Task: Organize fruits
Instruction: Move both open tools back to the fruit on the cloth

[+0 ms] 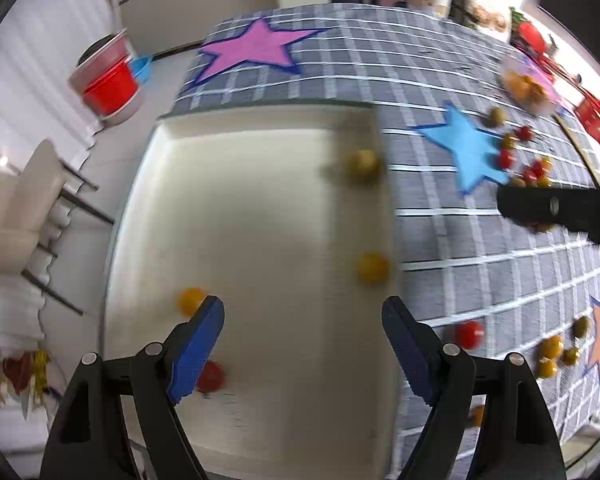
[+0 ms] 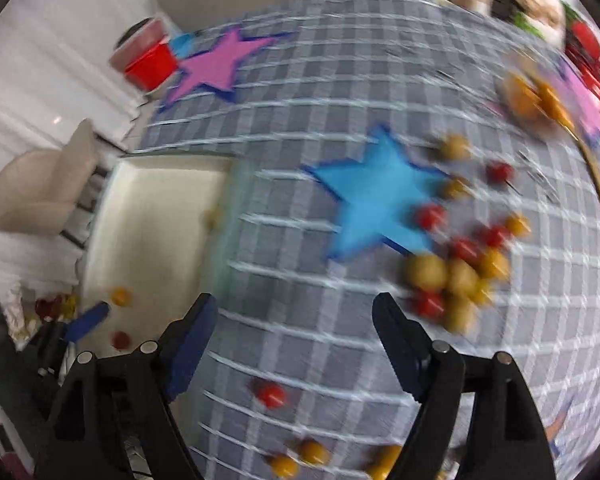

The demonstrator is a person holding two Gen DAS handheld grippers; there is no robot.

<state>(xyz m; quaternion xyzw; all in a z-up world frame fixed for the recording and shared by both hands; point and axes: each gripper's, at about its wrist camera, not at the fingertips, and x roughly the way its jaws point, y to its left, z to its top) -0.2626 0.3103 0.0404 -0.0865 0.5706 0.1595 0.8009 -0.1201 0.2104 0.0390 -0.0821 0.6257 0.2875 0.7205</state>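
A cream tray lies on the left part of the checked cloth, also in the right wrist view. It holds yellow fruits and a red one. My left gripper is open and empty above the tray. My right gripper is open and empty above the cloth; its black body shows in the left wrist view. A cluster of red and yellow fruits lies right of the blue star. A single red fruit lies between my right fingers. Both views are blurred.
A red bucket stands on the floor beyond the table's left edge, next to a beige chair. A bowl of orange pieces and red items sit at the far right. More fruits lie near an orange star.
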